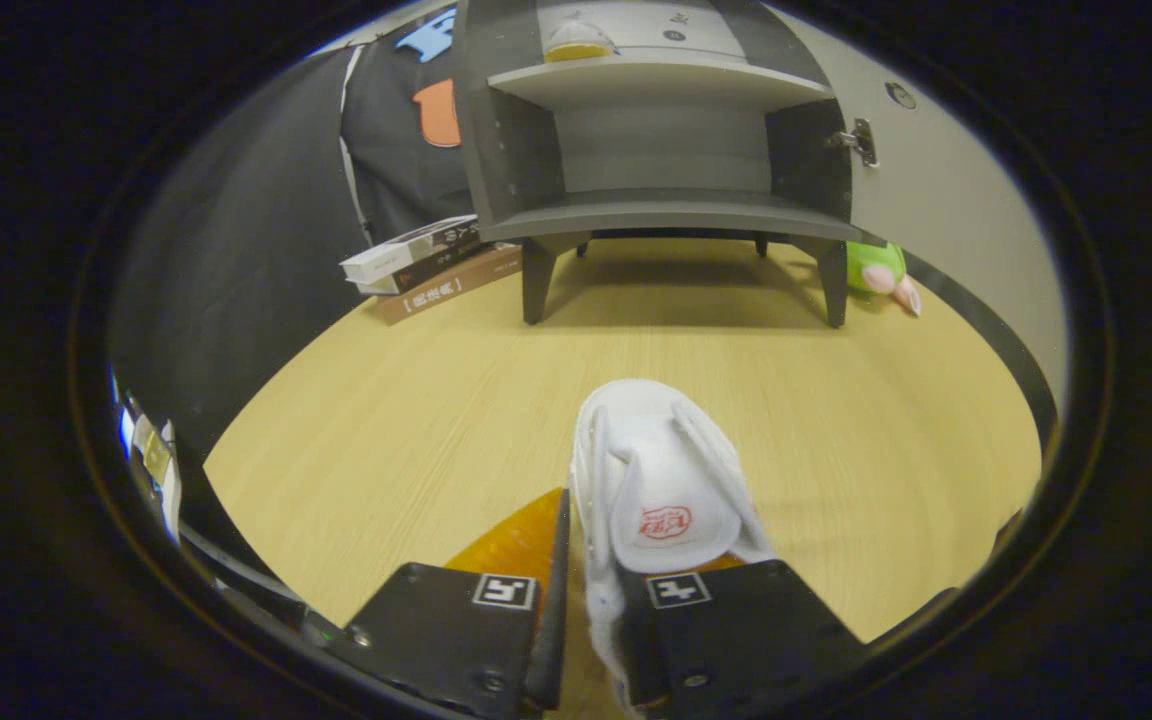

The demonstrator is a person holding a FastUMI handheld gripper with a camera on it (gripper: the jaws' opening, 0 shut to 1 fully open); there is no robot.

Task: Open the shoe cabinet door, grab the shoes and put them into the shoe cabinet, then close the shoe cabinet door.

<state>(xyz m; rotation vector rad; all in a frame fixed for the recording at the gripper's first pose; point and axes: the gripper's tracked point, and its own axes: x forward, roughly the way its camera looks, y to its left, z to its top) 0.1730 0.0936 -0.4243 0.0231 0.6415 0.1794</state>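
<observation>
Gripper view: the shoe cabinet (pixel 671 150) stands at the far side of the table (pixel 416 400) with its door (pixel 946 190) swung open to the right, so the opening step looks done. A white shoe (pixel 661 480) sits held in the gripper (pixel 591 600); the fingers are narrow, closed on the shoe's left side wall at the heel end, one finger outside and one inside the opening. The shoe has not reached the cabinet, which is well ahead of it; placing it and shutting the door are left. Whether the sole is lifted off the table is hard to tell here.

The shoe's long axis runs straight ahead along the fingers, toe pointing toward the cabinet, tongue up. The lower shelf (pixel 676 212) looks free.
</observation>
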